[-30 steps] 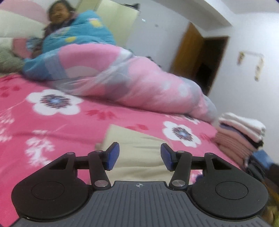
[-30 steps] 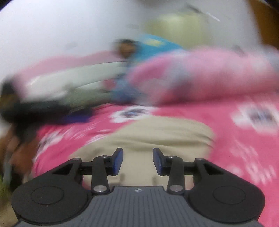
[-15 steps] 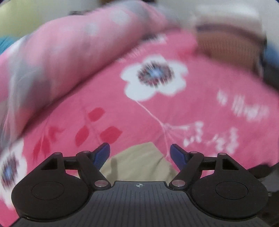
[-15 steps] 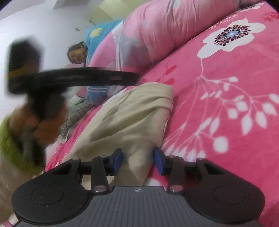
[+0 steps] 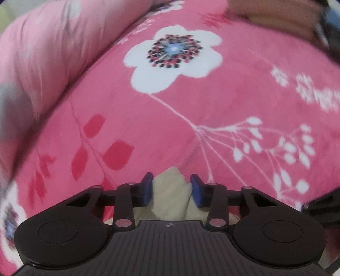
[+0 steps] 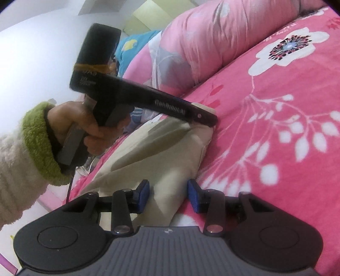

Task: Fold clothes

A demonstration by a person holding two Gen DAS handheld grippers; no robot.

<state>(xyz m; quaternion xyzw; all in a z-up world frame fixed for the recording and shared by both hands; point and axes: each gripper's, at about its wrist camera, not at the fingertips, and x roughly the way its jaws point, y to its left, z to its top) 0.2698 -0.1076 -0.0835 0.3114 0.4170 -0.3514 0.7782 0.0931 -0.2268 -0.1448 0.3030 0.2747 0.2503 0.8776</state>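
A beige garment [image 6: 161,152] lies on the pink flowered bed cover [image 6: 276,118]. In the left wrist view my left gripper [image 5: 171,190] is open, with a corner of the beige garment [image 5: 170,197] lying between its blue pads. In the right wrist view my right gripper [image 6: 167,196] is open, its pads on either side of the garment's near edge. The left gripper [image 6: 204,115] also shows there, held in a hand, its tip down on the garment's far corner.
A bulky pink quilt [image 6: 212,40] lies along the back of the bed; it also shows in the left wrist view [image 5: 42,55]. A blurred stack of folded clothes [image 5: 276,19] sits at the top right. A white wall [image 6: 31,63] stands on the left.
The left gripper has swung down to the garment's far corner and narrowed its gap around the cloth. The right gripper has moved slightly along the near edge, its opening about the same.
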